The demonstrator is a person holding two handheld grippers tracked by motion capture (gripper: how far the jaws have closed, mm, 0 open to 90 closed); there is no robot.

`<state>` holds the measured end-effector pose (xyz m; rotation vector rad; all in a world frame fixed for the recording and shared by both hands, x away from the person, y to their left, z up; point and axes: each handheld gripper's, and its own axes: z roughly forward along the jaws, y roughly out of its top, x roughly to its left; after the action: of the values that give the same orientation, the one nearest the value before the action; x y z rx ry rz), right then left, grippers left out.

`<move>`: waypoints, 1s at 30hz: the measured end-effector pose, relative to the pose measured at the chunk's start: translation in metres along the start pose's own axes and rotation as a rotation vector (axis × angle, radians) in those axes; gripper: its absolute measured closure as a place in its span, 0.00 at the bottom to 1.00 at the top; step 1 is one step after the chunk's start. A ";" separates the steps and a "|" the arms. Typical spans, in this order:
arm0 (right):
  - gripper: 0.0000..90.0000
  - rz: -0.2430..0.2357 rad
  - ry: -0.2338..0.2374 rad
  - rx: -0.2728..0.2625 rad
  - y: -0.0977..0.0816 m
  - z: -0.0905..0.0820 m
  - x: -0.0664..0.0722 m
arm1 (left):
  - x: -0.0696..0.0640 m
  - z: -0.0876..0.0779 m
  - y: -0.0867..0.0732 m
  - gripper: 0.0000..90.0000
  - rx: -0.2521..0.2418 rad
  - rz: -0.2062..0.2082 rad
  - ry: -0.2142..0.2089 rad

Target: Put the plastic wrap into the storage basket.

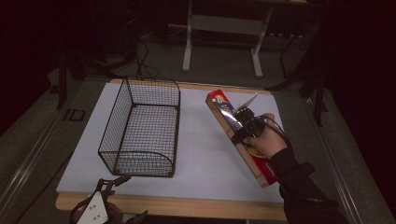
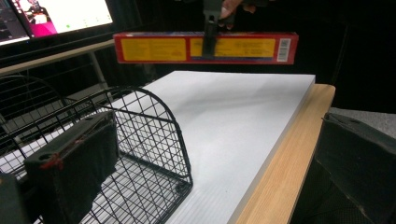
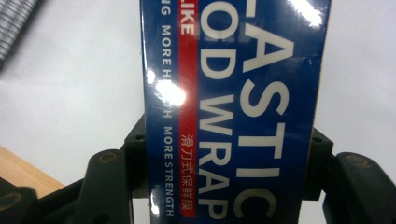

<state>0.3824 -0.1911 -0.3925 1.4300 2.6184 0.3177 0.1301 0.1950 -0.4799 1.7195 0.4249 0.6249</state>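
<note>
- The right gripper (image 1: 243, 122) was clamped across the middle of a long plastic wrap box (image 1: 224, 111), one jaw on each long side
- In the right gripper view the box's (image 3: 233, 107) glossy blue face bore large pale lettering and a red stripe
- The box was held up off the white board (image 1: 205, 154), clear of its surface, well to the right of the wire basket (image 1: 140, 126)
- From the left gripper view, the box (image 2: 154, 48) hung level above the board's far edge, its red and yellow side showing
- The left gripper (image 1: 103, 196) sat at the table's near edge, just before the basket's rounded end, its jaws standing wide apart with nothing between them
- The board lay on a wooden table (image 1: 187, 207)
</note>
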 end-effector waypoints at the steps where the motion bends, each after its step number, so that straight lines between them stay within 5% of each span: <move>1: 0.44 0.004 -0.002 -0.005 0.003 -0.002 0.002 | 0.000 0.000 0.000 0.00 0.000 0.001 0.000; 16: 0.44 -0.013 -0.040 -0.119 0.043 -0.039 0.033 | 0.000 -0.001 0.000 0.00 -0.005 -0.001 0.002; 30: 0.44 -0.052 -0.054 -0.238 0.081 -0.057 0.073 | -0.002 0.001 0.001 0.00 -0.003 0.006 -0.010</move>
<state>0.3966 -0.0937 -0.3183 1.2732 2.4718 0.5550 0.1286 0.1930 -0.4796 1.7215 0.4115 0.6204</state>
